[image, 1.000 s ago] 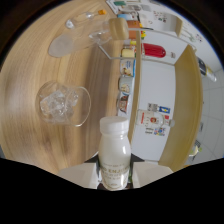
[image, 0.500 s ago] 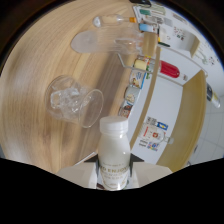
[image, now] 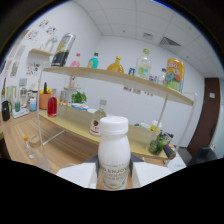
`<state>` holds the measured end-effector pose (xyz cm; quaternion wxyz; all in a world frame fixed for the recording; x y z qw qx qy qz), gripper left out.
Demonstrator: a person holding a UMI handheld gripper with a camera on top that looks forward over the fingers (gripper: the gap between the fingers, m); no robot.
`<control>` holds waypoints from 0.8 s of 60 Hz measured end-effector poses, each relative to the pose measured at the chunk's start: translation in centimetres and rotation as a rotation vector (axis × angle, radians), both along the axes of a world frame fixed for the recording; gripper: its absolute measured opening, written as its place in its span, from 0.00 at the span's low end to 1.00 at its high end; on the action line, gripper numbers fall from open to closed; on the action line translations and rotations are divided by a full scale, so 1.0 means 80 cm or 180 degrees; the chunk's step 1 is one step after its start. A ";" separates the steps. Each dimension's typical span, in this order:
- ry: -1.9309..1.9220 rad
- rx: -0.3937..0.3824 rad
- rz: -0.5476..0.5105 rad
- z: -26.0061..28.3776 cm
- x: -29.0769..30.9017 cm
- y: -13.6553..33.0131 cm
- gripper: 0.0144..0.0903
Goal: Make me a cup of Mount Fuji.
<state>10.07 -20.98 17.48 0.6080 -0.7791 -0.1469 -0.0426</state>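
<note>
A white plastic bottle (image: pixel 114 150) with a white screw cap and grey lettering stands upright between the fingers of my gripper (image: pixel 114 178). Both pale fingers (image: pixel 78 174) press against its lower sides, so the gripper is shut on it and holds it above the wooden counter (image: pixel 65 150). A small clear cup (image: pixel 34 142) sits on the counter ahead and to the left of the fingers. Its contents cannot be made out.
Beyond the bottle, a wooden shelf (image: pixel 150 86) on a thin metal frame carries a blender (image: pixel 62 50) and several coloured bottles. Below it stand a red container (image: pixel 52 107), a red-labelled bottle (image: pixel 98 123) and potted plants (image: pixel 159 145). A dark door (image: pixel 208 120) is at the right.
The view has swung up from looking down on the counter and a glass of ice to facing the shelves level. The bottle has stayed gripped between the fingers.
</note>
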 end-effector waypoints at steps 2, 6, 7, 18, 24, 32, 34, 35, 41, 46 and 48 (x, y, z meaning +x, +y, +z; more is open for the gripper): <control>0.0133 -0.0053 -0.0074 -0.013 0.006 0.002 0.44; 0.0315 -0.0149 -0.0167 -0.042 0.018 0.007 0.44; 0.0349 -0.0177 -0.0192 -0.050 0.022 0.008 0.44; 0.0642 -0.0438 -0.0385 -0.121 0.049 0.015 0.44; 0.0737 -0.0474 -0.0410 -0.136 0.058 0.010 0.45; 0.0722 -0.0431 -0.0361 -0.138 0.058 0.000 0.46; 0.0740 -0.0425 -0.0368 -0.139 0.059 -0.003 0.46; 0.0757 -0.0428 -0.0378 -0.140 0.060 -0.005 0.47; 0.0846 -0.0485 -0.0434 -0.140 0.063 -0.011 0.47; 0.0795 -0.0604 -0.0509 -0.144 0.066 -0.015 0.53; 0.0774 -0.0632 -0.0568 -0.141 0.069 -0.018 0.66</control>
